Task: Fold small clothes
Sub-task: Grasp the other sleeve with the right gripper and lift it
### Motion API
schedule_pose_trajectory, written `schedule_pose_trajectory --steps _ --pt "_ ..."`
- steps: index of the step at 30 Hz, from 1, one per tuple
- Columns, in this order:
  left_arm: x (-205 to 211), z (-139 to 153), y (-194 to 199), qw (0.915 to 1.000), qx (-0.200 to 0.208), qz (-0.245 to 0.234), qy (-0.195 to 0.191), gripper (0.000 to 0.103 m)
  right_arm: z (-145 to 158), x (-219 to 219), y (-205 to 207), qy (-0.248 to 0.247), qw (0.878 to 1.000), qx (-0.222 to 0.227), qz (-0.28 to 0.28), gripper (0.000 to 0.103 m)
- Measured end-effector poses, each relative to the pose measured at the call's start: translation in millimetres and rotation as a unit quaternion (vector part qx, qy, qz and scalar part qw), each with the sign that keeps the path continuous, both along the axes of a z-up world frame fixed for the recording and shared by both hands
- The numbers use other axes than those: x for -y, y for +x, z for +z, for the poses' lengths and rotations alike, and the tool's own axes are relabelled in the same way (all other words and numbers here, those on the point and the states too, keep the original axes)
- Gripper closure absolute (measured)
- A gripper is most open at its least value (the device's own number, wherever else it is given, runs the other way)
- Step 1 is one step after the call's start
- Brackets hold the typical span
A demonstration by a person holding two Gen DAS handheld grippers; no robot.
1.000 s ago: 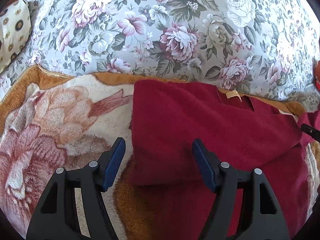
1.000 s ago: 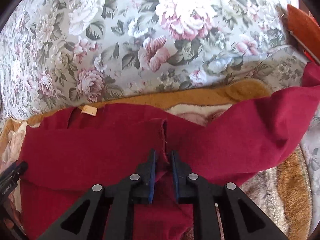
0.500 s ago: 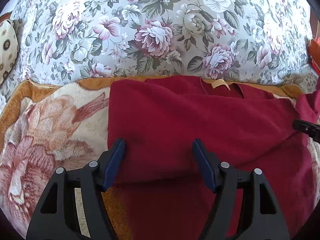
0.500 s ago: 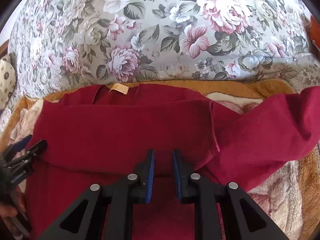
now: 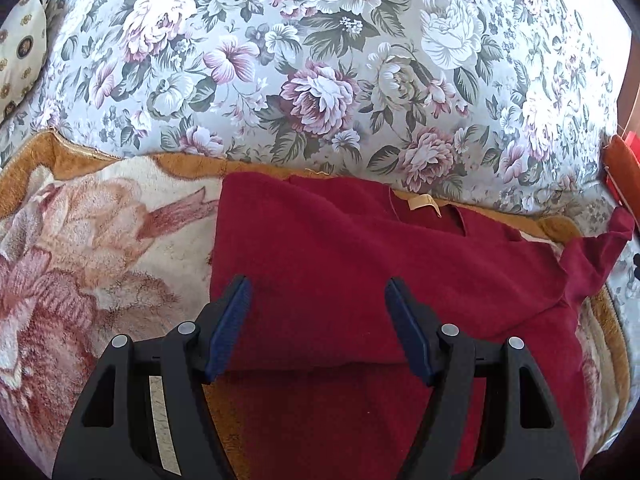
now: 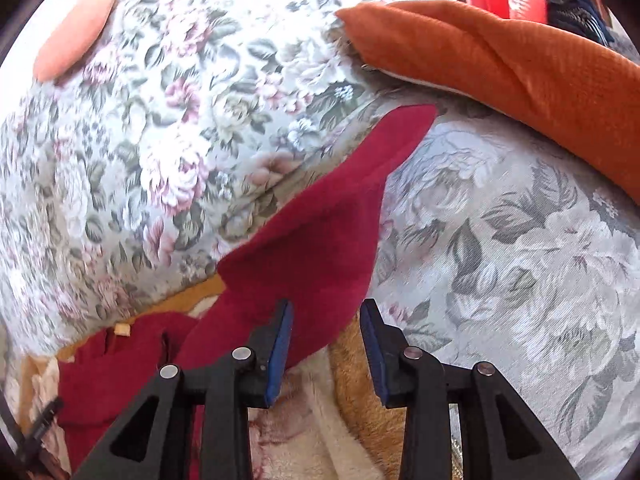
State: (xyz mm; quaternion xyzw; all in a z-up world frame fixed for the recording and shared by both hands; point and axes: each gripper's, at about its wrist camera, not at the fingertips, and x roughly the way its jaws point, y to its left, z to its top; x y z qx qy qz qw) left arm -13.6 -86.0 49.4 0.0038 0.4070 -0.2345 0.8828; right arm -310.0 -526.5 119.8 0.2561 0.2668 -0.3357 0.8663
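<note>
A dark red top [image 5: 352,264] lies on a fleece blanket [image 5: 100,248], its left side folded over the body, its neck label [image 5: 424,202] at the far edge. My left gripper [image 5: 318,304] is open and empty just above the folded part. In the right wrist view the top's right sleeve [image 6: 320,248] stretches away up against the floral cushion. My right gripper [image 6: 326,332] is open and empty beside the sleeve's near end, its left finger against the cloth.
A floral sofa back [image 5: 320,60] rises behind the blanket. An orange cushion [image 6: 520,64] lies at the right, a pale patterned cushion [image 5: 20,52] at the far left. The floral seat [image 6: 500,260] extends right of the sleeve.
My right gripper has opened and let go of the red cloth, then swung right toward the outstretched sleeve. My left gripper has stayed open over the folded part.
</note>
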Motion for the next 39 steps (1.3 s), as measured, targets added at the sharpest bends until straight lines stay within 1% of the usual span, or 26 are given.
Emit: schedule_pose_trajectory --steps 3,5,6,8,12,14,15,16,17,18,21,23,25,27,29,32,35,39 --pt "0.2 -1.0 0.1 1.0 -0.002 -0.001 0.001 0.033 15.9 4.4 6.9 -0.021 1.0 -0.002 0.004 0.067" --pt "0.8 -0.3 -0.3 1.0 0.002 -0.004 0.0 0.033 22.5 7.1 14.6 -0.018 1.0 0.006 0.015 0.067" --pt "1.9 -0.4 -0.6 1.0 0.004 -0.004 0.003 0.033 23.4 11.4 18.6 -0.004 1.0 0.01 0.014 0.064" --pt "4.3 -1.8 -0.3 0.9999 0.004 -0.007 0.01 0.033 19.4 23.5 27.1 0.023 1.0 0.017 -0.006 0.062" --pt "6.7 -3.4 -0.1 0.9997 0.006 -0.012 0.019 0.033 10.0 53.3 31.0 0.093 0.992 0.062 -0.053 0.06" --pt "6.8 -3.2 0.2 0.9997 0.007 -0.011 0.02 0.033 6.0 64.1 37.0 0.109 0.99 0.058 -0.065 0.06" --pt "6.5 -3.3 0.5 0.9997 0.007 -0.011 0.019 0.033 3.3 67.9 39.9 0.118 0.989 0.057 -0.062 0.061" --pt "6.5 -3.2 0.5 0.9997 0.007 -0.011 0.02 0.033 0.7 70.8 42.5 0.128 0.989 0.061 -0.052 0.066" --pt "6.3 -3.2 0.8 0.9997 0.007 -0.011 0.02 0.033 0.2 70.2 42.8 0.131 0.988 0.062 -0.044 0.086" --pt "6.2 -3.2 1.3 0.9997 0.007 -0.01 0.021 0.033 2.5 65.3 40.3 0.119 0.99 0.056 -0.046 0.093" --pt "4.6 -2.9 2.0 0.9998 0.005 -0.007 0.017 0.033 24.2 39.2 20.8 0.041 0.997 0.054 -0.048 0.094" --pt "3.3 -1.9 0.9 0.9999 0.006 -0.007 0.014 0.033 39.4 26.4 5.5 0.005 0.997 0.062 -0.047 0.094" --pt "3.6 -0.8 -0.3 0.9999 0.008 -0.007 0.013 0.033 52.9 13.8 -3.4 -0.028 0.997 0.06 -0.038 0.094" --pt "4.0 -0.4 -1.4 0.9998 0.01 -0.007 0.015 0.033 61.3 4.3 -5.9 -0.04 0.997 0.057 -0.025 0.094" --pt "3.9 -0.2 -1.9 0.9998 0.01 -0.006 0.015 0.033 68.3 -7.2 -4.5 -0.039 0.998 0.054 -0.01 0.094" --pt "1.8 1.4 -2.1 0.9999 0.011 -0.005 0.01 0.033 76.8 -37.5 6.9 -0.045 0.997 0.053 0.027 0.094" --pt "-1.8 3.5 -0.6 0.9999 0.012 0.0 0.004 0.033 82.4 -83.9 32.1 -0.058 0.994 0.061 0.077 0.094" --pt "-7.0 6.5 0.7 0.9999 0.012 0.005 -0.006 0.033 76.9 -153.9 88.6 -0.059 0.985 0.085 0.14 0.094"
